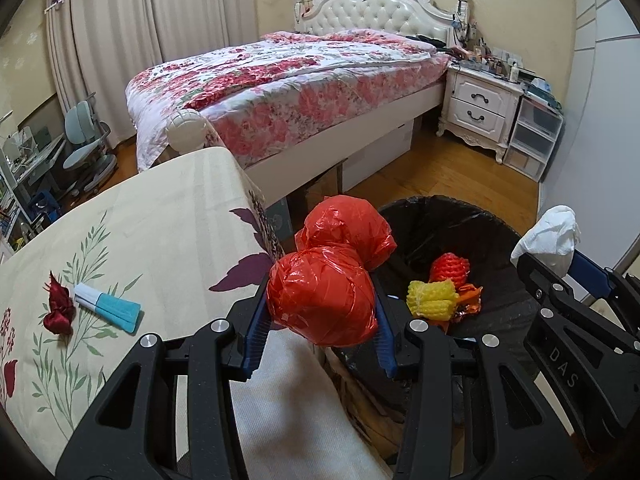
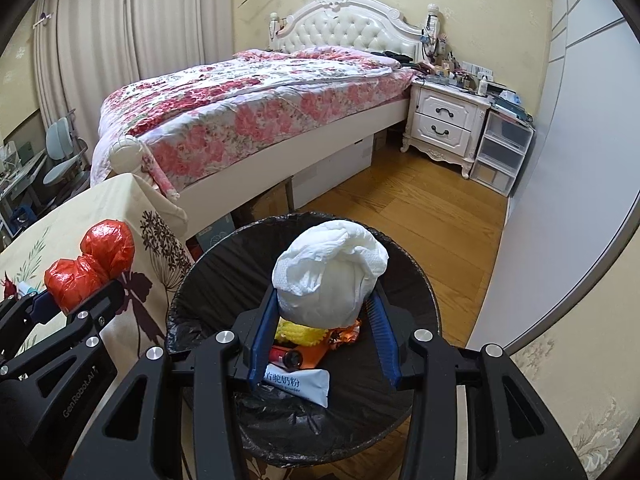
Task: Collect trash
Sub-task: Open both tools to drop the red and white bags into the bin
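My left gripper (image 1: 322, 320) is shut on a crumpled red plastic bag (image 1: 328, 280) and holds it over the table's right edge, beside the bin; the bag also shows in the right wrist view (image 2: 90, 264). My right gripper (image 2: 324, 320) is shut on a wad of white tissue (image 2: 328, 276) and holds it above the open bin; the tissue also shows in the left wrist view (image 1: 550, 236). The bin (image 2: 416, 280) is round with a black liner (image 1: 424, 224). Inside lie a yellow foam net (image 1: 432, 300), a red foam net (image 1: 450, 268) and a white packet (image 2: 304, 386).
A table with a cream floral cloth (image 1: 160, 240) stands left of the bin. On it lie a dark red wrapper (image 1: 60, 308) and a blue-and-white packet (image 1: 108, 306). A bed (image 1: 288, 80), a nightstand (image 1: 480, 108) and wooden floor (image 2: 420, 208) lie beyond.
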`<state>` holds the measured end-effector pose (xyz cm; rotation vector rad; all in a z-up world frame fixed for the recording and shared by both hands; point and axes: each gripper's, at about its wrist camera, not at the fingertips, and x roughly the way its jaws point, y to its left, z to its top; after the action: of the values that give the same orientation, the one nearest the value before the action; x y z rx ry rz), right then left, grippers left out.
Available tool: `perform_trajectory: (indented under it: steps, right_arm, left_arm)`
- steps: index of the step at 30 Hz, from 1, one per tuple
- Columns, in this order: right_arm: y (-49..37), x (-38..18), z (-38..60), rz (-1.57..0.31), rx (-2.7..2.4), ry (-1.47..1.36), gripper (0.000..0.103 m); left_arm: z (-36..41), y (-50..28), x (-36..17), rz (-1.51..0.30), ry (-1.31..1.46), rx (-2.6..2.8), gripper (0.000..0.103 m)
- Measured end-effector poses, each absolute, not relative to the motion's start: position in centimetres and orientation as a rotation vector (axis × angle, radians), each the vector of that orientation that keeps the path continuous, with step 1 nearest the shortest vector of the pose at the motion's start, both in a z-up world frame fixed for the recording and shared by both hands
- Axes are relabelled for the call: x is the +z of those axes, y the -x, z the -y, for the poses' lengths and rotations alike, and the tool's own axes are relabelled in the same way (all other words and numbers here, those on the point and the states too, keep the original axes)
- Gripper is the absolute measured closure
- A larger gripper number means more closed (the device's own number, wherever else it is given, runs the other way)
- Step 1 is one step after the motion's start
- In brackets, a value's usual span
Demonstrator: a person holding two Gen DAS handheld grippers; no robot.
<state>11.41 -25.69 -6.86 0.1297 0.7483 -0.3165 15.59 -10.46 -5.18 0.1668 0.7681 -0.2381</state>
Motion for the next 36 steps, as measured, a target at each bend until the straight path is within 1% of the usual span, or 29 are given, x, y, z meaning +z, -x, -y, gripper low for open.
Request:
perform_trajectory:
  steps: [9, 13, 14, 16, 17, 20, 21, 24, 26, 30, 34, 36]
  right_arm:
    - [-11.9, -7.2, 27.0, -0.756, -0.343, -0.149, 0.059]
    - [-11.9, -7.2, 27.2, -0.756, -0.352, -0.151, 0.055]
    - [-11.8, -7.2, 27.3, -0.755, -0.356, -0.151, 0.053]
    - [-11.9, -7.2, 27.2, -0.752, -0.362, -0.149, 0.05]
    - [-11.9, -7.2, 27.2, -0.749, -0.367, -0.147, 0.047]
    - [-11.6, -7.1, 27.6, -0.738, -0.382, -0.148, 0.043]
    - [-11.5, -7.0, 27.7, -0.736, -0.386, -0.149, 0.043]
    - [-11.4, -6.9, 27.9, -0.73, -0.4, -0.151, 0.041]
    - [-11.3, -6.9, 28.1, -0.728, -0.405, -0.153, 0.037]
    - [-11.1, -6.7, 28.0, -0.721, -0.413, -0.148, 0.033]
    - [-11.0, -6.5, 27.7, -0.717, -0.411, -0.141, 0.029]
    - [-10.8, -6.4, 27.5, -0.718, -0.406, -0.139, 0.029]
  left_arm:
    - [12.2, -16.7, -5.9, -0.792, -0.186, -0.259, 0.06]
    - [12.8, -16.9, -6.1, -0.798, -0.192, -0.268, 0.058]
    - [12.8, -16.9, -6.2, -0.8, -0.192, -0.271, 0.057]
    - [13.0, -16.9, -6.2, -0.798, -0.194, -0.276, 0.05]
    - [13.1, -17.0, -6.3, -0.794, -0.197, -0.275, 0.043]
    - [13.1, -16.9, -6.2, -0.784, -0.206, -0.27, 0.04]
    - [13.0, -16.9, -6.2, -0.784, -0.204, -0.27, 0.035]
    - [12.8, -16.8, -6.0, -0.775, -0.196, -0.258, 0.027]
    - [12.5, -16.7, -5.8, -0.772, -0.189, -0.251, 0.022]
    - [12.0, -16.4, -5.4, -0.76, -0.185, -0.227, 0.016]
    - [11.1, -16.2, -5.0, -0.76, -0.178, -0.211, 0.015]
    - [10.4, -16.0, -4.9, -0.765, -0.173, -0.202, 0.015]
